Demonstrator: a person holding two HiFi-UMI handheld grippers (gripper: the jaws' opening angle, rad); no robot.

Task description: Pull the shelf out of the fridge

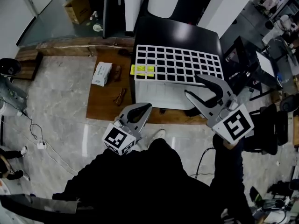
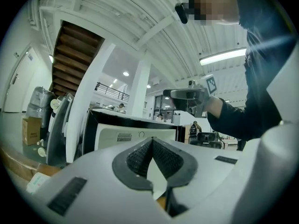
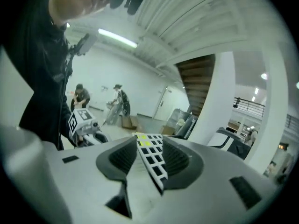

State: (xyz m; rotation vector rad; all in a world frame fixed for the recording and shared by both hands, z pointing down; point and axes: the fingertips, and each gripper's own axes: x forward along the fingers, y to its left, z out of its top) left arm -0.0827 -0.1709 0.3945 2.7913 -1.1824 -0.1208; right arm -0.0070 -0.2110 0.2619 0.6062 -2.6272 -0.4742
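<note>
A white grid shelf (image 1: 177, 64) lies flat across the top of a small black fridge (image 1: 177, 31), above the fridge's white front. My right gripper (image 1: 193, 85) hovers at the shelf's near right corner with its jaws clearly apart. In the right gripper view the shelf (image 3: 152, 160) shows slanting between the pads of that gripper (image 3: 148, 143), and they do not press on it. My left gripper (image 1: 147, 107) is held lower left of the fridge, its jaws closed with nothing in them. In the left gripper view its tips (image 2: 153, 141) meet in front of the fridge (image 2: 117, 129).
The fridge stands on a wooden platform (image 1: 107, 92) that carries a tissue pack (image 1: 102, 73) and a pair of glasses (image 1: 120, 96). A cardboard box (image 1: 78, 8) sits at the back left. Cables (image 1: 39, 139) run over the floor at left. Desks and chairs (image 1: 266, 69) crowd the right.
</note>
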